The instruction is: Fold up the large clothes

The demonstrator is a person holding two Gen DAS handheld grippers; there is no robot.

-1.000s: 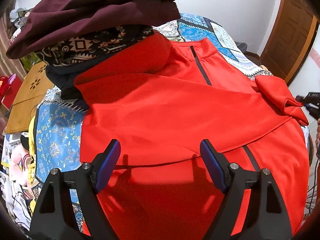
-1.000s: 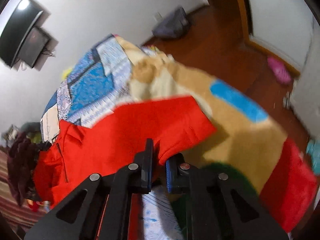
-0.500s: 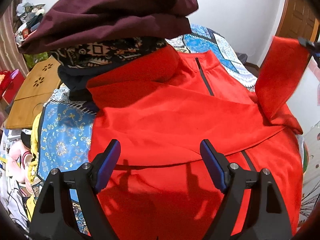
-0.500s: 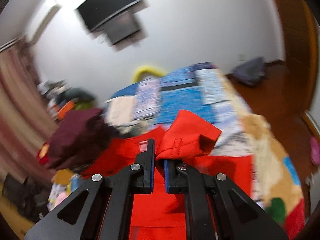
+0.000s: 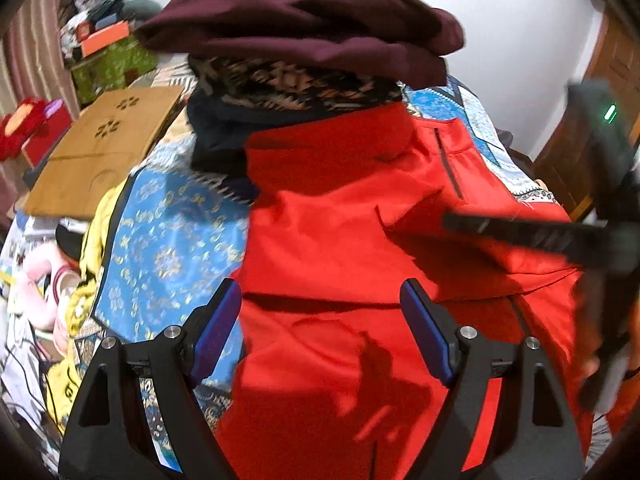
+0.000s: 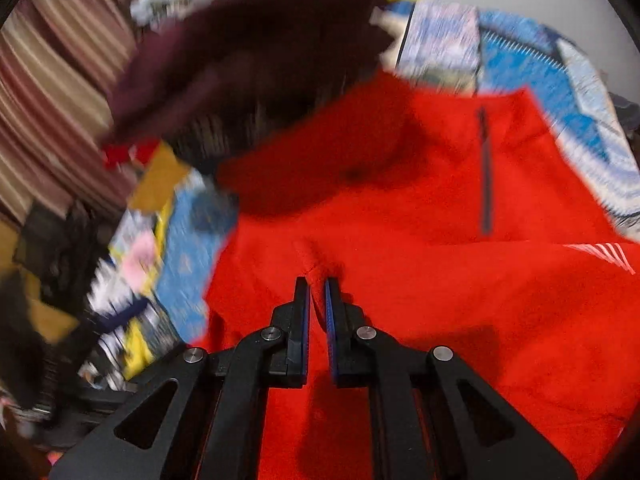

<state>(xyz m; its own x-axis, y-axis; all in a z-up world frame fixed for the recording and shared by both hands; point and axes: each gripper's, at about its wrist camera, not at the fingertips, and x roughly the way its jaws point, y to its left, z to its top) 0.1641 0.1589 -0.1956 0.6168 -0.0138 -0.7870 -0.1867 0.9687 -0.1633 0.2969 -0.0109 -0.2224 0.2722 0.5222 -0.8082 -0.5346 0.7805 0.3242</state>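
Right gripper pinches the red jacket sleeve; left gripper gapes wide, empty. Recommend laying sleeve flat toward nine o'clock before release.

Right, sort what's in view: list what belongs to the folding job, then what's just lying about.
Part of the job:
- red jacket
- right gripper, jaws shut on a pinch of the jacket's fabric
- left gripper, jaws open above the jacket

Lying about:
- stack of folded clothes
- blue patterned bedspread
- wooden board
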